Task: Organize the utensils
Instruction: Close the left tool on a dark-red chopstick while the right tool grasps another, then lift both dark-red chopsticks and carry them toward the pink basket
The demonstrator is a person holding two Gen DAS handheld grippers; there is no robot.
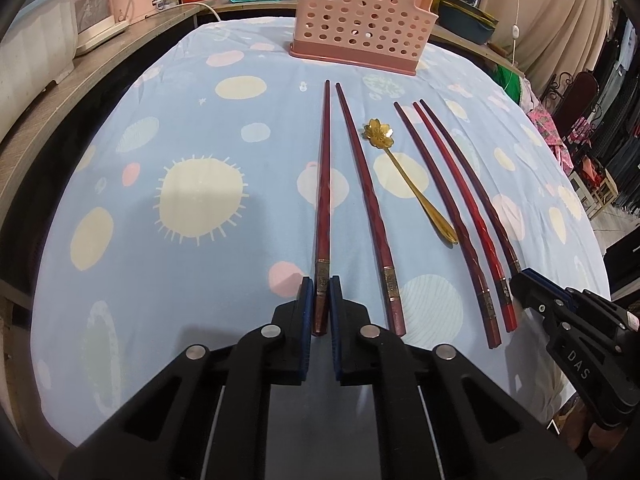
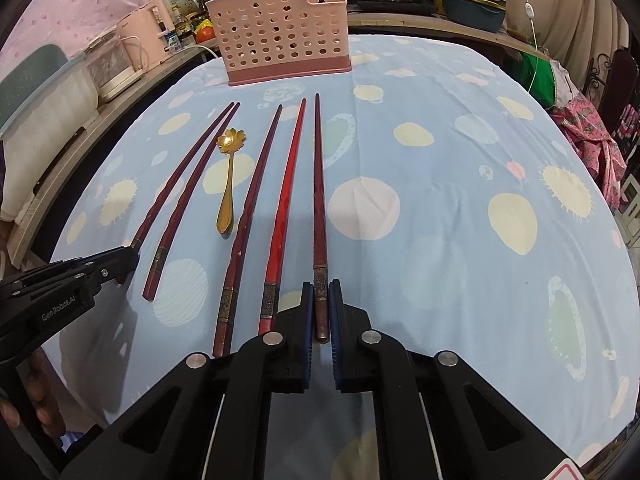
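Left wrist view: left tongs (image 1: 320,294) clamped on the leftmost chopstick (image 1: 323,200) lying on the bench (image 1: 160,140) under a blue dotted cloth; gold spoon (image 1: 404,172) among chopsticks; pink basket (image 1: 360,20) behind; cluttered counter beyond.

Right wrist view: right tongs (image 2: 320,300) clamped on the rightmost chopstick (image 2: 319,200); curtain at right.

Outermost chopstick's (image 1: 472,188) end behind right tool (image 1: 524,284)

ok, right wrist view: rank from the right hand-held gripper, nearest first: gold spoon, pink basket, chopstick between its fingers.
From the right hand-held gripper:
1. Chopstick, its end between the fingers.
2. Gold spoon, up and to the left, mid-table.
3. Pink basket, at the far edge, slightly left.
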